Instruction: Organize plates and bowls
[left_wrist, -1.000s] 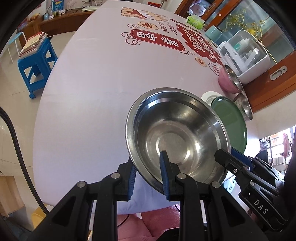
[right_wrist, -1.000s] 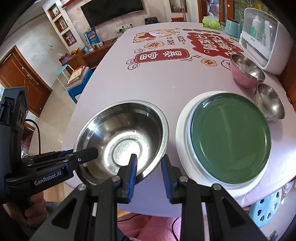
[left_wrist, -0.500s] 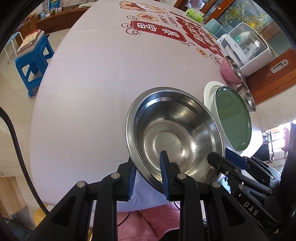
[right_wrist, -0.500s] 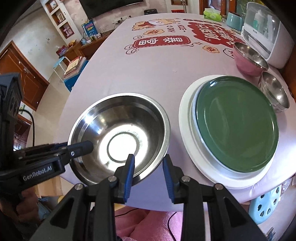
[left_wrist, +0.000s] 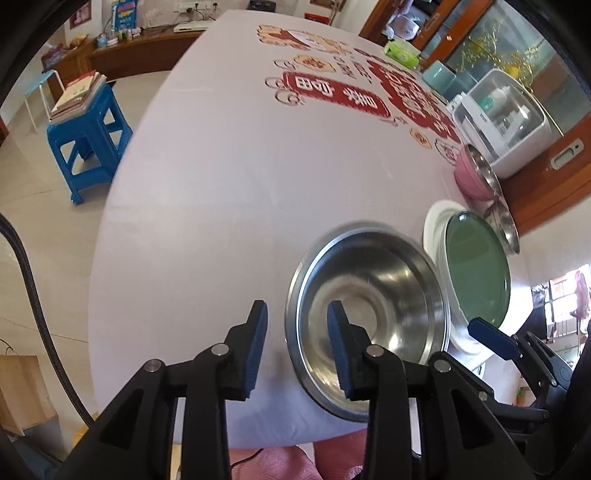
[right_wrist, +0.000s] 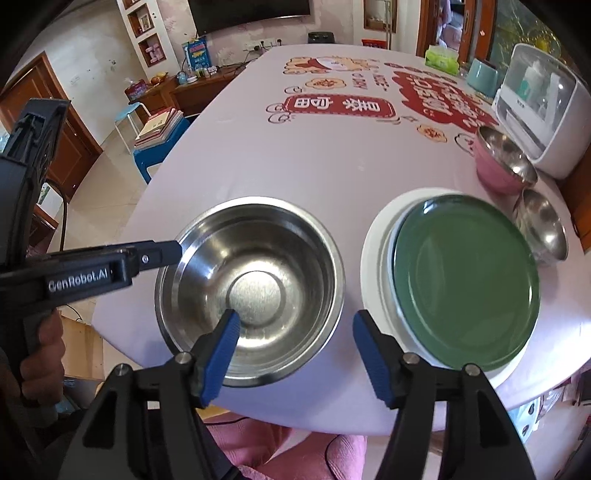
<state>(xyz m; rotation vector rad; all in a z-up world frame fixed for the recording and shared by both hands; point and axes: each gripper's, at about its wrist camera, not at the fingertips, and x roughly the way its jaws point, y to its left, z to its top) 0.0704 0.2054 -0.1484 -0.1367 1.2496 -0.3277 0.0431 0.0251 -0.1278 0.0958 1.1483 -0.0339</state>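
Note:
A large steel bowl (right_wrist: 255, 284) sits on the white tablecloth near the front edge; it also shows in the left wrist view (left_wrist: 373, 314). My left gripper (left_wrist: 297, 345) is open, its jaws astride the bowl's left rim. My right gripper (right_wrist: 293, 354) is open, its jaws astride the bowl's near rim. To the right a green plate (right_wrist: 465, 280) lies on a white plate (right_wrist: 376, 258). A pink bowl with a steel inside (right_wrist: 498, 162) and a small steel bowl (right_wrist: 543, 225) stand behind the plates.
A white lidded appliance (right_wrist: 543, 107) stands at the table's right edge, with a teal container (right_wrist: 482, 75) and a green tissue pack (right_wrist: 441, 59) further back. A blue stool with books (left_wrist: 86, 122) stands on the floor to the left.
Both grippers were shut on the steel bowl's rim and have opened. The bowl now rests on the table. The left gripper has shifted to the left of the bowl.

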